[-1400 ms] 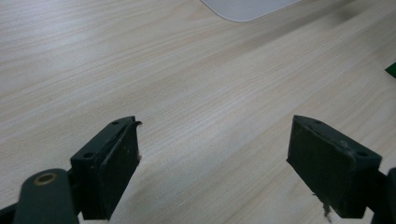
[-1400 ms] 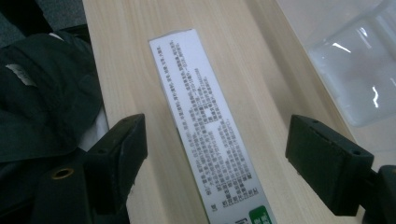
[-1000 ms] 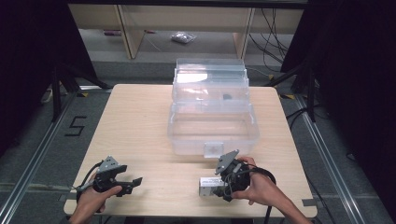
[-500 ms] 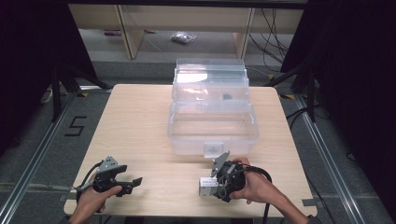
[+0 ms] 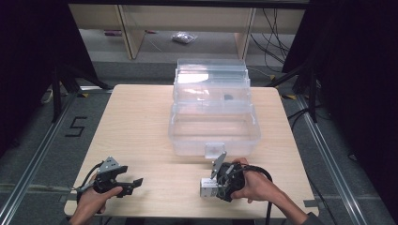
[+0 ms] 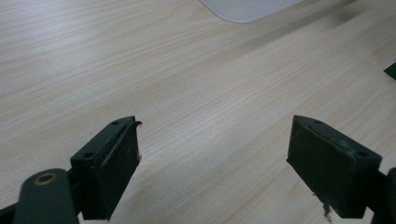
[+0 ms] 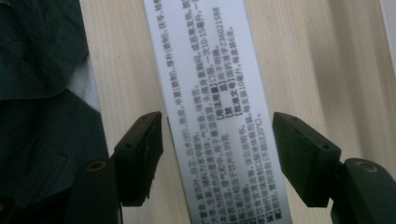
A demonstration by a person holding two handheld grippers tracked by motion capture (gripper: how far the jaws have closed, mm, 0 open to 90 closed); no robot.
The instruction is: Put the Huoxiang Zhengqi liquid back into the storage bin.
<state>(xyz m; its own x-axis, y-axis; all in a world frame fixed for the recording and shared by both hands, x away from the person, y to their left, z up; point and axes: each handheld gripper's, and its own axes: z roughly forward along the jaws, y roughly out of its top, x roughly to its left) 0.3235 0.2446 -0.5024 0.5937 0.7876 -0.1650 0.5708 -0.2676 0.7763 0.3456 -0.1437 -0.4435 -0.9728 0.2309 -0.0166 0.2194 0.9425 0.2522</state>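
Note:
A small white box (image 5: 207,187) with printed text (image 7: 215,107) lies on the wooden table near its front edge. My right gripper (image 5: 215,188) points at it from the right; in the right gripper view the jaws stand open on either side of the box (image 7: 216,154), apart from it. My left gripper (image 5: 133,183) rests at the front left, open over bare wood (image 6: 212,154), nothing between its fingers (image 6: 109,168).
A clear plastic bin (image 5: 213,124) with its lid raised stands at the middle of the table (image 5: 136,126), just beyond the right gripper. A dark green shape (image 7: 42,93) lies left of the box in the right gripper view. Shelves (image 5: 187,28) stand behind.
The right hand and gripper have dropped lower and come nearer to the white box. The left gripper has stayed in place.

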